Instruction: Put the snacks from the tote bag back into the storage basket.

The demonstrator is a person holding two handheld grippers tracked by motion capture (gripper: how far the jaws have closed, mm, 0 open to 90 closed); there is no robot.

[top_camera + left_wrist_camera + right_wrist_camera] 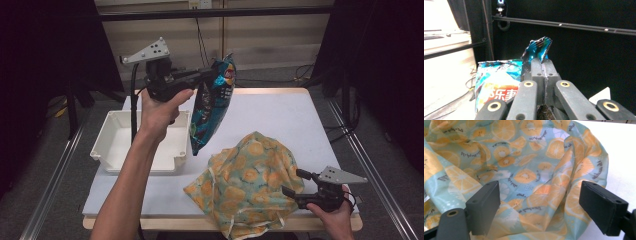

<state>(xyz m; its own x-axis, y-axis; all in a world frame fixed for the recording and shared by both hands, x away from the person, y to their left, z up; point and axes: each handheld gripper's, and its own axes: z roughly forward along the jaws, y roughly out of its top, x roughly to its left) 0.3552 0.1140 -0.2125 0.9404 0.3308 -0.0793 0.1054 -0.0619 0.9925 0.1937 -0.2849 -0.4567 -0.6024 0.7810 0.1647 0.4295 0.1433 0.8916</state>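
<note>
A blue chip bag [212, 105] hangs in the air over the table, between the white bin and the cloth bag. My left gripper [212, 74] is shut on its crumpled top edge; in the left gripper view the jaws [543, 62] pinch the foil, and the chip bag [496, 85] hangs to their left. A light green cloth bag [245, 180] printed with orange slices lies rumpled at the front of the table. My right gripper [295, 182] stands open at its right edge. In the right gripper view the cloth bag [524, 157] lies between and beyond the wide-apart jaws [540, 192], which do not press on it.
A white plastic bin [115, 145] sits at the left of the white table [280, 115], under my raised left forearm. Dark curtains and metal frame rails close in both sides. Cables lie on the floor behind the table.
</note>
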